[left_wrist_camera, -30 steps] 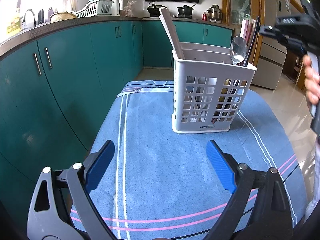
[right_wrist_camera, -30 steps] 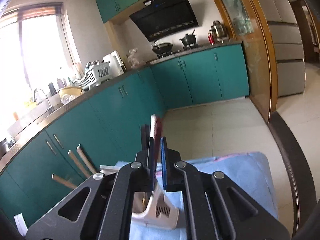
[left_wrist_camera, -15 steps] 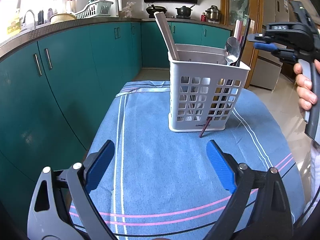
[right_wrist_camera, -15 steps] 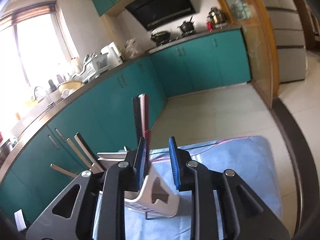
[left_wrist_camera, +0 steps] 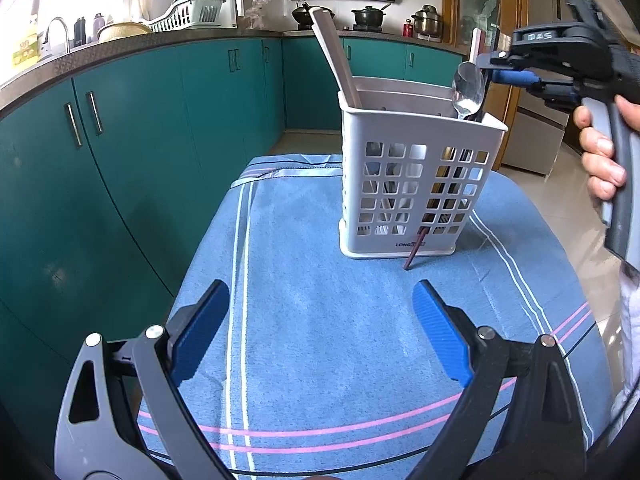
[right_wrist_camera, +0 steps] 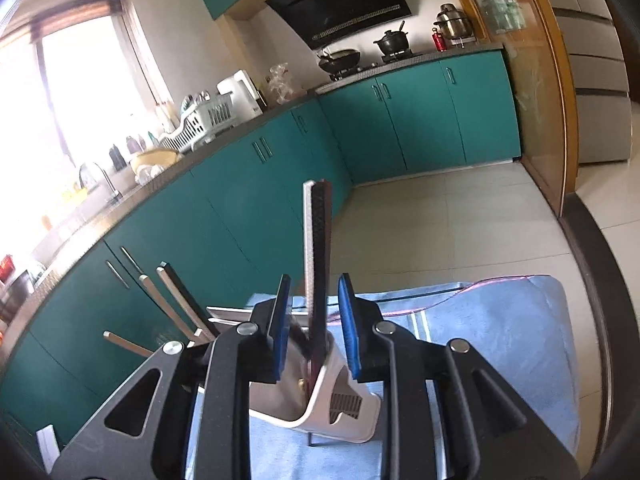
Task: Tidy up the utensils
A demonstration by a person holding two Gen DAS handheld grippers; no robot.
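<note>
A white slotted utensil holder (left_wrist_camera: 416, 184) stands on the blue towel (left_wrist_camera: 320, 320). It holds pale chopsticks (left_wrist_camera: 334, 52) on the left side and a metal spoon (left_wrist_camera: 467, 92) with dark chopsticks on the right side. One dark chopstick tip (left_wrist_camera: 412, 256) pokes out through the holder's front by its base. My left gripper (left_wrist_camera: 320, 332) is open and empty, low over the towel in front of the holder. My right gripper (right_wrist_camera: 314, 324) is open above the holder (right_wrist_camera: 340, 404), its jaws on either side of the dark chopsticks (right_wrist_camera: 318, 248) without gripping them.
Teal cabinets (left_wrist_camera: 120, 152) run along the left and the back, close to the towel's left edge. The countertop carries a dish rack (left_wrist_camera: 186, 12) and pots (left_wrist_camera: 368, 14). A tiled floor (right_wrist_camera: 460, 220) lies beyond the table.
My right gripper opened and let go of the dark chopsticks, which dropped into the holder; one tip now sticks out by the base. The left gripper stayed still.
</note>
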